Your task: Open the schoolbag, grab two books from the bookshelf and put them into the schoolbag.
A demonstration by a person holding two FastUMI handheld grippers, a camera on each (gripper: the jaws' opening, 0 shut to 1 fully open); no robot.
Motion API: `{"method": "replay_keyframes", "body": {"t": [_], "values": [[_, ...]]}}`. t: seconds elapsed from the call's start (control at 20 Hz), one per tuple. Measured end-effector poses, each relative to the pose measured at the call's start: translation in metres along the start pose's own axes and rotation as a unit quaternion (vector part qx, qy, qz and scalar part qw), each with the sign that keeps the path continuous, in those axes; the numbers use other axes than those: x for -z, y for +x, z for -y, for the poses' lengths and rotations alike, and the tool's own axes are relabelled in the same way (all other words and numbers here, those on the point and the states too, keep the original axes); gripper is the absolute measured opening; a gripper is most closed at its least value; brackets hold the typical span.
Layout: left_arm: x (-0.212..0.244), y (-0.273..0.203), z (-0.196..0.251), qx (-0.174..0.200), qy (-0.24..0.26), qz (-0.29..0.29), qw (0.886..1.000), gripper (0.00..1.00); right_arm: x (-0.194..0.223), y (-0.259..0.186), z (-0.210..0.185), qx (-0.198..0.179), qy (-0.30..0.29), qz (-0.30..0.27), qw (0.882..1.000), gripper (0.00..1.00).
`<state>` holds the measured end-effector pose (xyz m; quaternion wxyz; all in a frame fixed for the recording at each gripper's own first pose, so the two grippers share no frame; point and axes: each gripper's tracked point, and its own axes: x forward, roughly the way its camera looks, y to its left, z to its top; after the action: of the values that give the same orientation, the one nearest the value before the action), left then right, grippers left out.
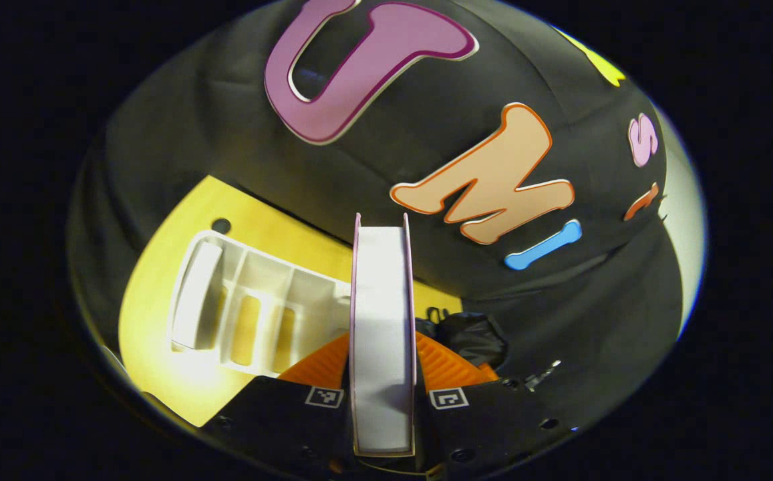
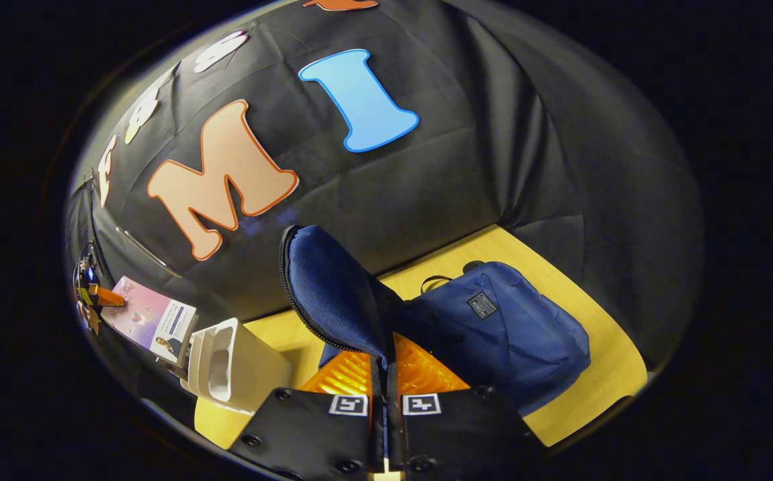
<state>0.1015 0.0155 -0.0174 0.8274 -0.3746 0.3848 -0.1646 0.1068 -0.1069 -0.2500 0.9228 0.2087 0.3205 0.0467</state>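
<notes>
In the left gripper view my left gripper (image 1: 384, 361) is shut on a book (image 1: 382, 321), seen edge-on with white pages and pink covers, held above the table. Behind it the white bookshelf (image 1: 252, 304) lies on the yellow table (image 1: 152, 314). In the right gripper view my right gripper (image 2: 385, 374) is shut on the blue schoolbag's flap (image 2: 329, 287) and holds it lifted, zip edge showing. The schoolbag (image 2: 500, 334) lies on the table to the right. At far left the other gripper (image 2: 92, 294) carries the pink-covered book (image 2: 152, 321) above the bookshelf (image 2: 229, 364).
The yellow table (image 2: 600, 361) ends close to the black cloth wall behind the bag and the shelf. A black arm or sleeve (image 1: 473, 334) shows right of the left gripper's fingers.
</notes>
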Motion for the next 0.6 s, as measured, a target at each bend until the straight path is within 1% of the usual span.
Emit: {"method": "replay_keyframes", "body": {"t": [0.2, 0.25, 0.3, 0.45, 0.6], "values": [[0.025, 0.02, 0.003, 0.022, -0.022, -0.001, 1.0, 0.31, 0.0, 0.0, 0.0, -0.002, -0.003, 0.001, 1.0, 0.05], [0.035, 0.028, 0.007, 0.032, -0.026, -0.01, 0.999, 0.31, 0.002, 0.0, -0.001, -0.004, -0.003, 0.0, 1.0, 0.05], [0.044, 0.037, 0.01, 0.041, -0.03, -0.019, 0.999, 0.32, 0.002, 0.0, -0.002, -0.007, -0.004, -0.003, 1.0, 0.05], [0.067, 0.074, 0.019, 0.043, -0.027, -0.039, 0.998, 0.32, 0.004, 0.001, -0.003, -0.012, -0.013, -0.006, 1.0, 0.04], [0.1, 0.111, 0.034, 0.052, -0.023, -0.067, 0.996, 0.32, 0.004, 0.0, -0.003, -0.018, -0.009, -0.007, 1.0, 0.06]]}}
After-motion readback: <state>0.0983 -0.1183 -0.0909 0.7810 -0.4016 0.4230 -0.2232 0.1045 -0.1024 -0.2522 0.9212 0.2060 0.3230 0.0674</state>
